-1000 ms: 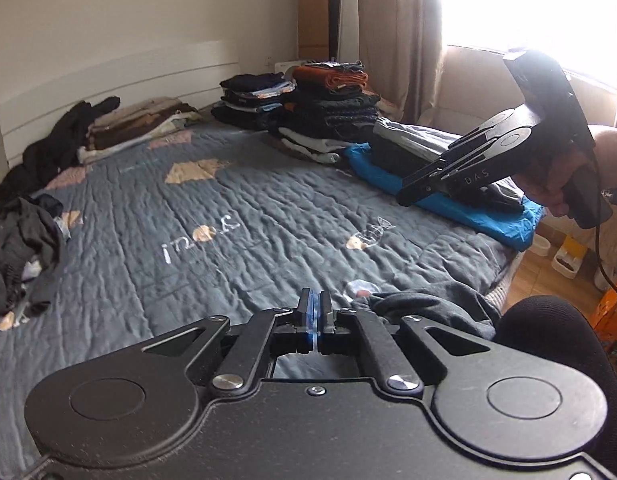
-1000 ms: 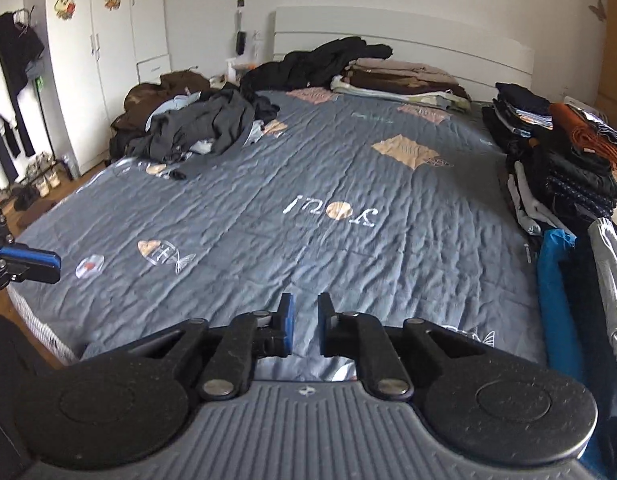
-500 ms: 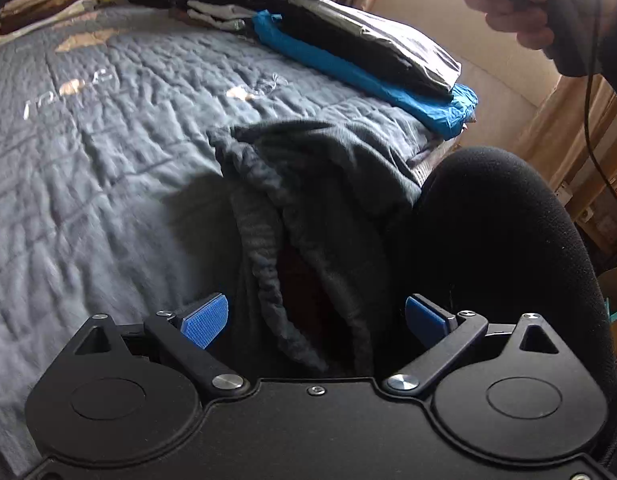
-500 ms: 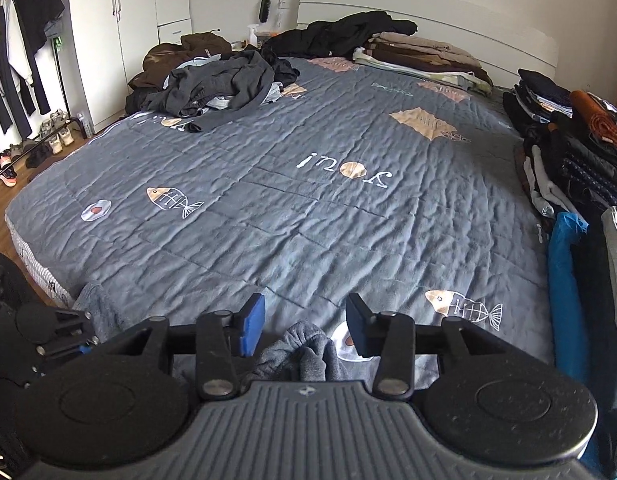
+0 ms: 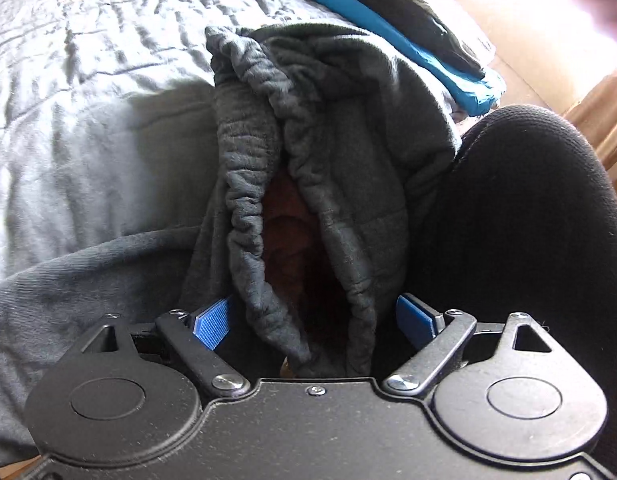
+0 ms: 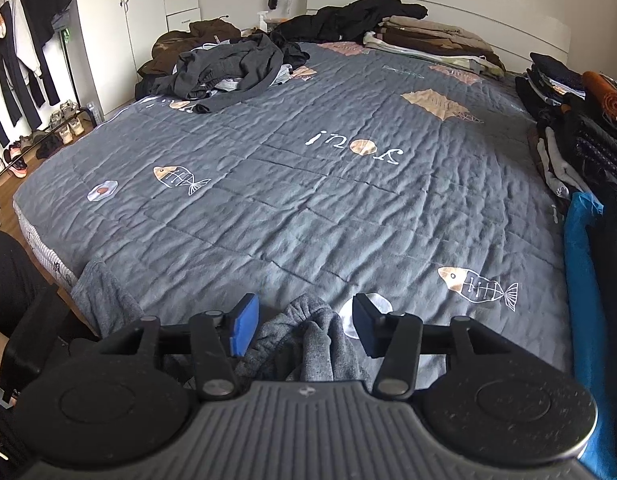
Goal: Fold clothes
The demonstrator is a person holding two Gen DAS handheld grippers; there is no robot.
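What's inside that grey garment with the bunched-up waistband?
Through the waistband opening of the grey garment a dark reddish-brown lining shows. Deeper in it goes black, so whatever lies further down is hidden by the folds.

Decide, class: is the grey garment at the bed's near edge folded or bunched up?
Bunched up, not folded. The grey garment lies crumpled on the quilt, its gathered elastic opening gaping.

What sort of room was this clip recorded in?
A lived-in home bedroom, most likely. A large bed with a grey quilt and a white headboard fills the right wrist view, white wardrobes stand along the far wall, and clothes hang on a rail above a row of shoes.
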